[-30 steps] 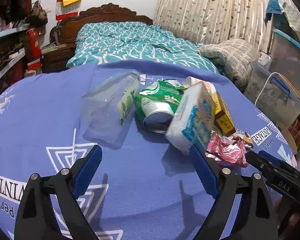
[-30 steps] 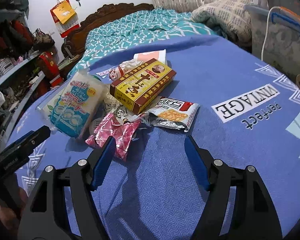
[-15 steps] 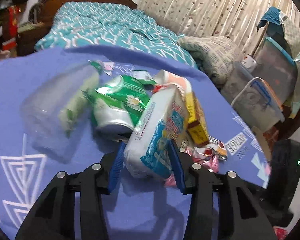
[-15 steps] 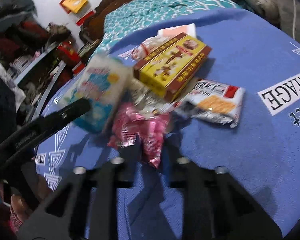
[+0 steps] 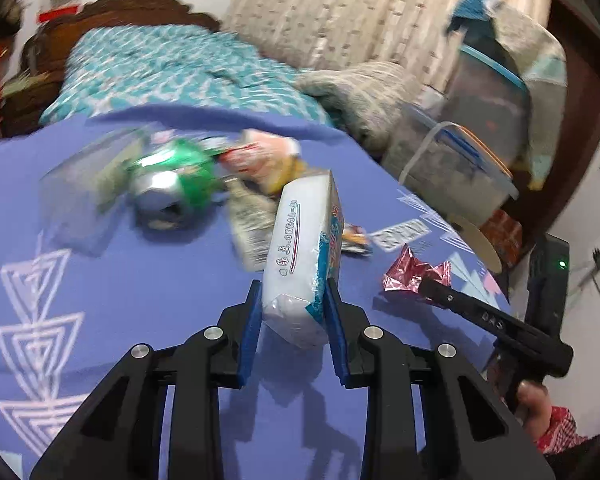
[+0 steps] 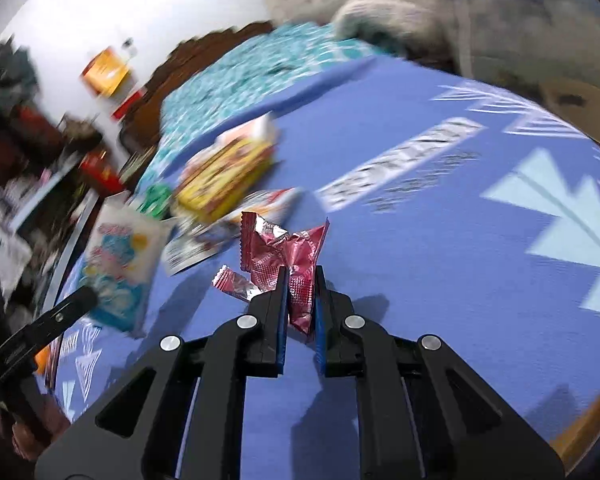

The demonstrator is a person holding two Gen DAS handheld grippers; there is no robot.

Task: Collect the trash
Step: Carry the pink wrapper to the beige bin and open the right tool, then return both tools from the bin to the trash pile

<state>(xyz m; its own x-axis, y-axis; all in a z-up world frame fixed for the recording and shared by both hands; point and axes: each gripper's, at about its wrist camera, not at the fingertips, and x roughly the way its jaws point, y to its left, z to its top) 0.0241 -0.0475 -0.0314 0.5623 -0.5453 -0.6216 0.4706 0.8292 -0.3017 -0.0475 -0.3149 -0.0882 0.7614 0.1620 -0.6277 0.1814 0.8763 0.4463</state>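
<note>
- Left gripper (image 5: 292,300): jaws closing on white-and-blue tissue pack (image 5: 304,256), pads pressed to both sides; pack raised off blue tablecloth (image 5: 120,288), long axis pointing away from gripper.
- Right gripper (image 6: 300,296): nearly closed, pinching crumpled pink foil wrapper (image 6: 288,252), wrapper upright above fingers.
- Green can (image 5: 172,184): beyond pack, on its side.

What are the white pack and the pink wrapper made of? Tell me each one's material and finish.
White pack: soft, glossy plastic film, judging by its sheen and rounded, bulging corner between the left gripper's closing jaws; contents unclear. Pink wrapper: thin metallic foil-like film, shiny, sharply creased with serrated edges, pinched in the right gripper.
</note>
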